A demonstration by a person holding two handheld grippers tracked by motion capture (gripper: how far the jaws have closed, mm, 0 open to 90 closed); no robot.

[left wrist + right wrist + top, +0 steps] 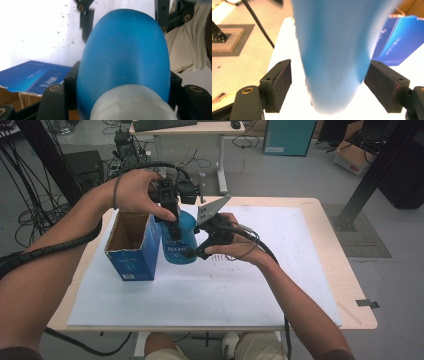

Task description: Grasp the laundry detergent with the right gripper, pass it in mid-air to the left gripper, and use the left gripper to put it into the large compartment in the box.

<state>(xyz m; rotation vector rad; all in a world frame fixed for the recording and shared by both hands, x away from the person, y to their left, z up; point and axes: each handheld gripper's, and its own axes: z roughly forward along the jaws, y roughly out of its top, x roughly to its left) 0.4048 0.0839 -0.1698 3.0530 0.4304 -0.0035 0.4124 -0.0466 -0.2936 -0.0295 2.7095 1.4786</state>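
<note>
A blue plastic bottle stands upright on the white sheet, touching the right side of an open blue cardboard box. My left gripper comes down from above and is shut on the bottle's shoulder. In the left gripper view both jaws press the blue body just below its white cap. My right gripper is low at the bottle's right side. Its pads stand open on either side of the bottle, with a gap on the left.
The white sheet covers most of the wooden table. The box's blue side shows beyond the bottle. Cables and a desk lie behind the table, and a black post stands at the right.
</note>
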